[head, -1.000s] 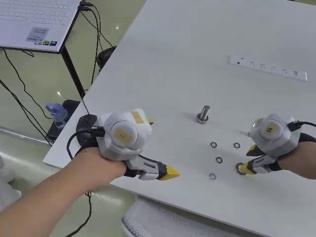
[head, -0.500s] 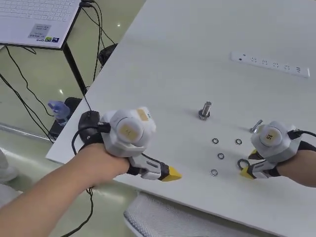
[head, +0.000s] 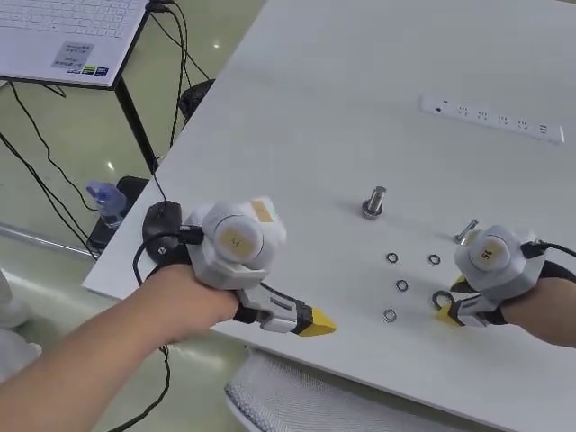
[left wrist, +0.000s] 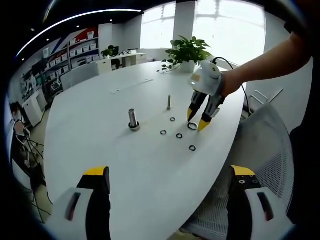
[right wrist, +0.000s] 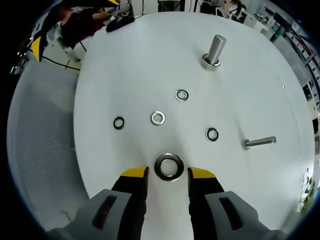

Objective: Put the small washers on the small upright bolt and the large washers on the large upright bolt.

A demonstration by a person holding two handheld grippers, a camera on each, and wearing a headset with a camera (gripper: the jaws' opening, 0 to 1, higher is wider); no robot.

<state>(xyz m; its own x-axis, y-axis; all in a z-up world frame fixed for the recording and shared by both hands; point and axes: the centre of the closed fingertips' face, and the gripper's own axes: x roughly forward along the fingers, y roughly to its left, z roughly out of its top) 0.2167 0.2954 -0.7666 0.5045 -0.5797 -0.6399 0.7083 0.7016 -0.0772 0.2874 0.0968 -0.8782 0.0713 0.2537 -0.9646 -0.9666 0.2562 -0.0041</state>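
Right tongs (right wrist: 168,173) parted around shiny ring-shaped large washer (right wrist: 158,168), left tongs (left wrist: 169,172) parted, empty, over smooth white tabletop (left wrist: 150,160).

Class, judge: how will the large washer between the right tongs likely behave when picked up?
Lying flat, the large washer offers a thin edge, so the right tongs may slip. Shiny metal: probably stiff, slick. Round: could roll if tipped.

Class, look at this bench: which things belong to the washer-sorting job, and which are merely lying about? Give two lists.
Job: large upright bolt; small upright bolt; large washer, between the jaws of the open right tool; four small washers; left tool.

Lying about: power strip; laptop; spray bottle; chair.
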